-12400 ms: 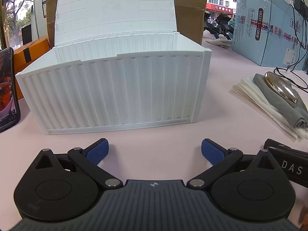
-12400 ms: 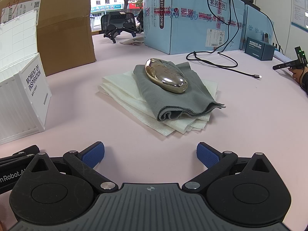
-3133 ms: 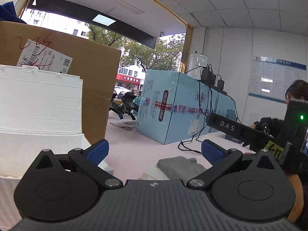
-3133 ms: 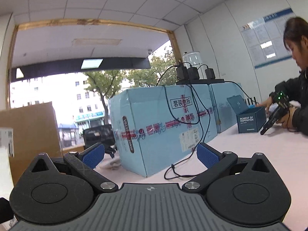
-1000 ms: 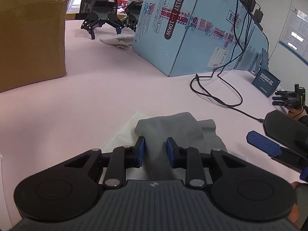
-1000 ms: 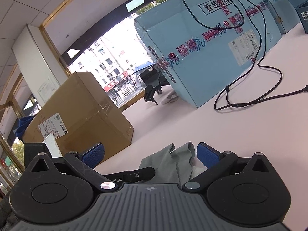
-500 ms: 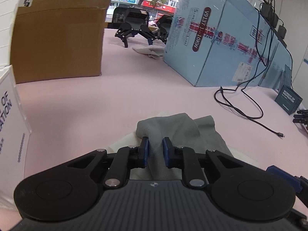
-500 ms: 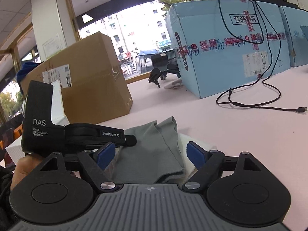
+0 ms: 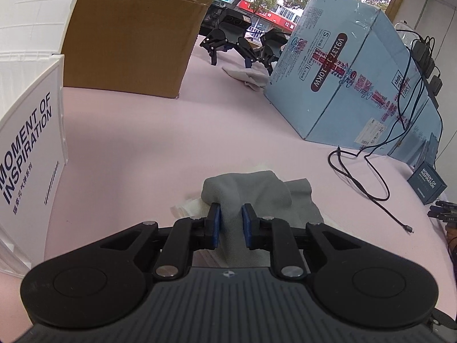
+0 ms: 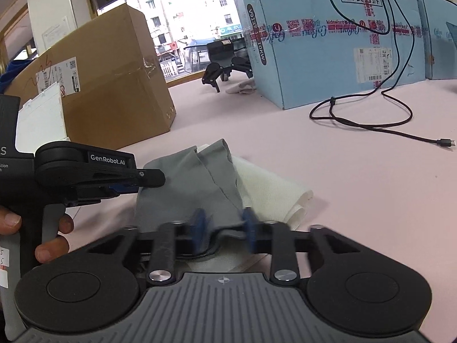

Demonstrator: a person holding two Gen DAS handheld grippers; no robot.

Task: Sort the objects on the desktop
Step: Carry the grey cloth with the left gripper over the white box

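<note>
Both grippers, the left gripper (image 9: 230, 223) and the right gripper (image 10: 222, 228), pinch one grey cloth (image 10: 185, 188) atop one white cloth (image 10: 268, 188) on the pink table (image 9: 200, 131), right of one white box (image 9: 28, 143).

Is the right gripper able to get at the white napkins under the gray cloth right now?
Probably not directly. The right gripper is closing around the gray cloth, which the left gripper also pinches. The cloth covers most of the white napkins; only their right-hand edge lies bare.
</note>
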